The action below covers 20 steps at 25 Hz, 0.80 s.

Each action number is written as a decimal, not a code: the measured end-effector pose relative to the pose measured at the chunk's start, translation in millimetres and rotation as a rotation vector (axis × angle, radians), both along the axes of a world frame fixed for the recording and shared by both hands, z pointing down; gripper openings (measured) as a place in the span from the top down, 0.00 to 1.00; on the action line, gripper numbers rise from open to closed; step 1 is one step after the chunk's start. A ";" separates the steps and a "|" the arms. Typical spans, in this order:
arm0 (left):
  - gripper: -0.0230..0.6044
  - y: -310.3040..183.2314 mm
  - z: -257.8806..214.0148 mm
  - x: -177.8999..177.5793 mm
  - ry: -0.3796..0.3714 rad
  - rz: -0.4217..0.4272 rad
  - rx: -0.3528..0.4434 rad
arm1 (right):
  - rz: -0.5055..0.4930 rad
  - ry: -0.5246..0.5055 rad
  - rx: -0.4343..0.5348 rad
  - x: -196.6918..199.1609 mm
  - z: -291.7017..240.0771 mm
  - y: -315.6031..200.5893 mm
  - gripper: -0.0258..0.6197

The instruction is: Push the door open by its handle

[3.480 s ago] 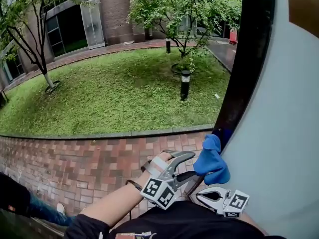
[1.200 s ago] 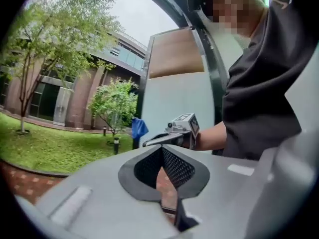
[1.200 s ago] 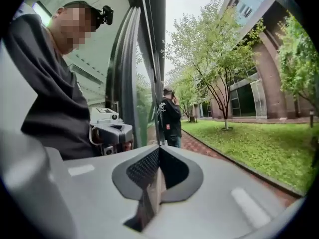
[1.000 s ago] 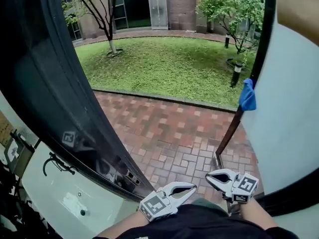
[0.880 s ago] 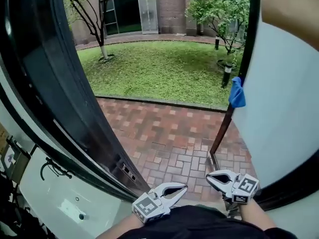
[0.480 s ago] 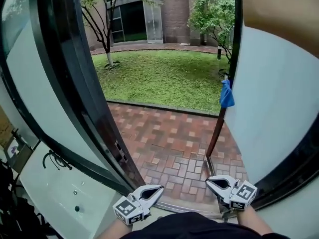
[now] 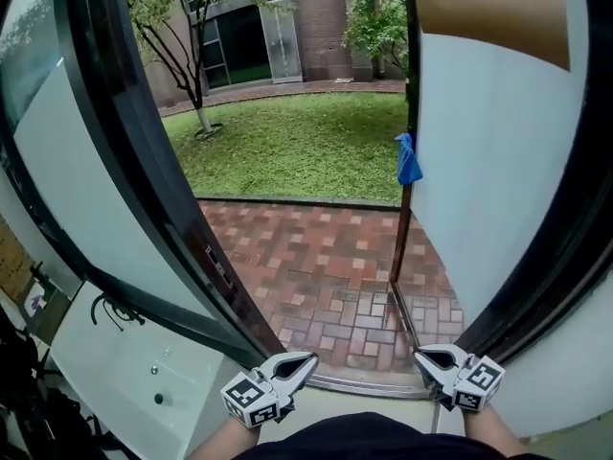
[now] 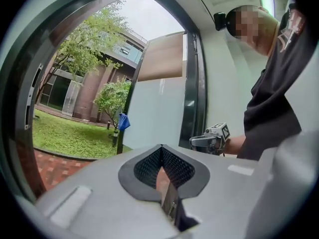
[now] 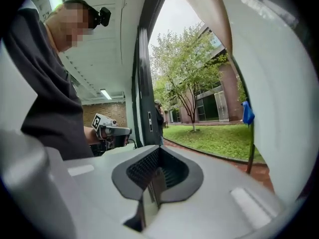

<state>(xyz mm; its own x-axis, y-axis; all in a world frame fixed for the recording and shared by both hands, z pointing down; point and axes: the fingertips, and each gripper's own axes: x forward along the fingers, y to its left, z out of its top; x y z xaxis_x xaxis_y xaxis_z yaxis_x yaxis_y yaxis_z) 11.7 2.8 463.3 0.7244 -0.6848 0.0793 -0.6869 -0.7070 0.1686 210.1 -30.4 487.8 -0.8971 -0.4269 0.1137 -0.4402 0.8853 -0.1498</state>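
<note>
The door [image 7: 479, 161], a frosted white pane in a dark frame, stands swung outward on the right. A blue cloth [image 7: 407, 159] hangs on the dark upright bar [image 7: 400, 233] at its free edge; the same blue cloth [image 8: 123, 122] shows in the left gripper view and again [image 9: 247, 112] in the right gripper view. Both grippers are low by my body, well short of the door. My left gripper [image 7: 308, 358] is shut with nothing in it. My right gripper [image 7: 421, 355] also has its jaws together and holds nothing. Neither touches the door.
The dark door frame [image 7: 144, 161] curves down the left, with a white panel [image 7: 124, 372] below it. Through the opening lie a red brick path [image 7: 326, 257], a lawn [image 7: 287, 147] with trees and a brick building. A metal threshold [image 7: 364, 383] runs between the grippers.
Both grippers have drawn back from the door's blue-wrapped edge to the threshold and spread apart. The door now stands farther away on the right and the left frame has come into view.
</note>
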 end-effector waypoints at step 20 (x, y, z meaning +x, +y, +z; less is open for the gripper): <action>0.96 58.5 13.8 -62.6 0.018 0.129 0.031 | 0.182 -0.005 -0.003 -43.2 -5.1 74.6 0.96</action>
<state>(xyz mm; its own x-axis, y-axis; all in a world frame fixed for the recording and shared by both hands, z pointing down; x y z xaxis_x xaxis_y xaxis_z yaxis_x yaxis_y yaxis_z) -50.9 61.4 477.1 0.8079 -0.5875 0.0461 -0.5867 -0.7946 0.1563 166.9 44.2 482.7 -0.8057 -0.5818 0.1108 -0.5923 0.7907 -0.1552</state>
